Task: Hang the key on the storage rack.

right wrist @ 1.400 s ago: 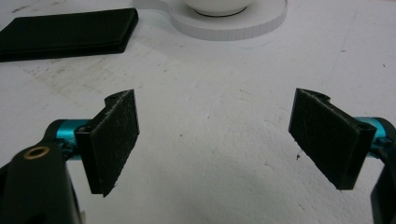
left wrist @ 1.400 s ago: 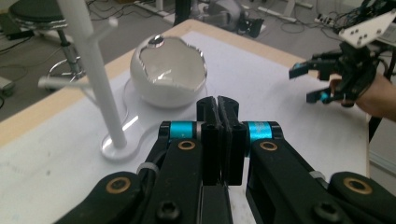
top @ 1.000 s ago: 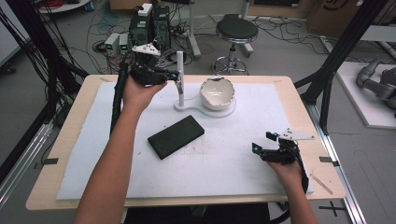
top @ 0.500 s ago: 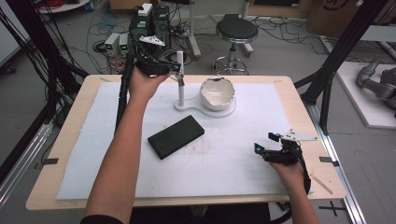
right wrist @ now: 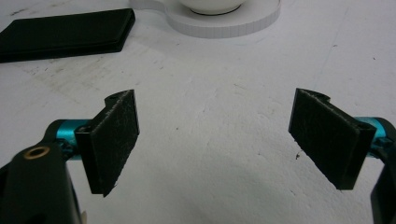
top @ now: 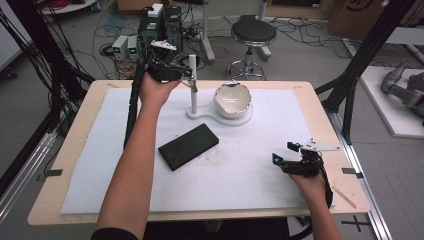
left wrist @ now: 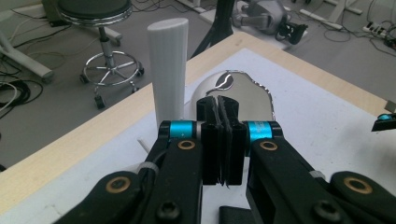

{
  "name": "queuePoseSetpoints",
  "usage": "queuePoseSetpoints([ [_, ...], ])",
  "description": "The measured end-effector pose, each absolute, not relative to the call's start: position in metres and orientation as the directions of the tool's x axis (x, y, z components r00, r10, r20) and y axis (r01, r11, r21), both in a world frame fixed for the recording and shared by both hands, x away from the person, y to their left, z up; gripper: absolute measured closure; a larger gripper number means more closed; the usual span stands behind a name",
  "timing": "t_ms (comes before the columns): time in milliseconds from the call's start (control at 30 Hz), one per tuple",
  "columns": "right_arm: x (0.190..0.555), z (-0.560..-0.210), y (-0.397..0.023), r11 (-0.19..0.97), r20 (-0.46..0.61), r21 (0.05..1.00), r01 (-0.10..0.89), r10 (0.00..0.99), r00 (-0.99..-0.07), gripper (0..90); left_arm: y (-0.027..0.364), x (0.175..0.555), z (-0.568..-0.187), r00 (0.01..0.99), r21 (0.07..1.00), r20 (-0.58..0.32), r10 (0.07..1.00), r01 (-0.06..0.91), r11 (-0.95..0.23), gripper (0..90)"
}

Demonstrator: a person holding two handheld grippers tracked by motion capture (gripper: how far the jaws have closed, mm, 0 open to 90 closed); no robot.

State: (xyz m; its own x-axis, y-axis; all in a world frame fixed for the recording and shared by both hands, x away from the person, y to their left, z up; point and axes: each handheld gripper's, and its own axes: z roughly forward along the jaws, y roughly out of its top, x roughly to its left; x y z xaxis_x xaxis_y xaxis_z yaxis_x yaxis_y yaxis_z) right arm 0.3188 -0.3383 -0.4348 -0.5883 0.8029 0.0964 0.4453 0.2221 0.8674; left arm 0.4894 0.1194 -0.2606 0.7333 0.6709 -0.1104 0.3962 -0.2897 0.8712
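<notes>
Left gripper: I hold it at the far left of the table, just beside the white post; its jaws are pressed together with nothing between them, as my left gripper view shows
Right gripper: I hold it low at the near right, jaws wide apart over bare mat
Post: upright, white, on a flat white base at the far middle
Bowl: white, rim chipped and uneven, sits on the same base, right of the post
Slab: black, flat, lies at an angle on the mat mid-table, well apart from both grippers
Mat: white, scuffed, covers most of the wooden table
Stool: on the floor beyond the far edge
</notes>
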Motion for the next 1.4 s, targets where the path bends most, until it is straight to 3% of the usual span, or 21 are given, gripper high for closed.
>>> queuePoseSetpoints([
  [133,0.318,-0.435,-0.339,0.219,0.102,0.866,0.45,0.803,-0.587,16.3,0.123,0.488,-0.263,0.741,0.875,-0.122,0.66,0.394,-0.281,86.9],
  [233,0.319,-0.435,-0.34,0.213,0.109,0.864,0.456,0.806,-0.582,16.3,0.126,0.486,-0.263,0.727,0.869,-0.114,0.677,0.404,-0.287,73.4],
  [467,0.319,-0.434,-0.339,0.221,0.101,0.864,0.452,0.804,-0.586,16.2,0.138,0.469,-0.267,0.722,0.877,-0.115,0.682,0.397,-0.272,53.2],
  [833,0.319,-0.434,-0.338,0.221,0.098,0.867,0.448,0.804,-0.586,16.2,0.163,0.419,-0.293,0.788,0.883,-0.118,0.604,0.361,-0.299,35.3],
  [1200,0.322,-0.433,-0.335,0.226,0.094,0.865,0.448,0.804,-0.588,16.2,0.179,0.363,-0.331,0.832,0.919,-0.017,0.555,0.232,-0.319,22.8],
  [1400,0.323,-0.434,-0.335,0.219,0.101,0.862,0.458,0.809,-0.579,16.2,0.18,0.348,-0.351,0.843,0.909,-0.033,0.537,0.248,-0.334,18.6],
])
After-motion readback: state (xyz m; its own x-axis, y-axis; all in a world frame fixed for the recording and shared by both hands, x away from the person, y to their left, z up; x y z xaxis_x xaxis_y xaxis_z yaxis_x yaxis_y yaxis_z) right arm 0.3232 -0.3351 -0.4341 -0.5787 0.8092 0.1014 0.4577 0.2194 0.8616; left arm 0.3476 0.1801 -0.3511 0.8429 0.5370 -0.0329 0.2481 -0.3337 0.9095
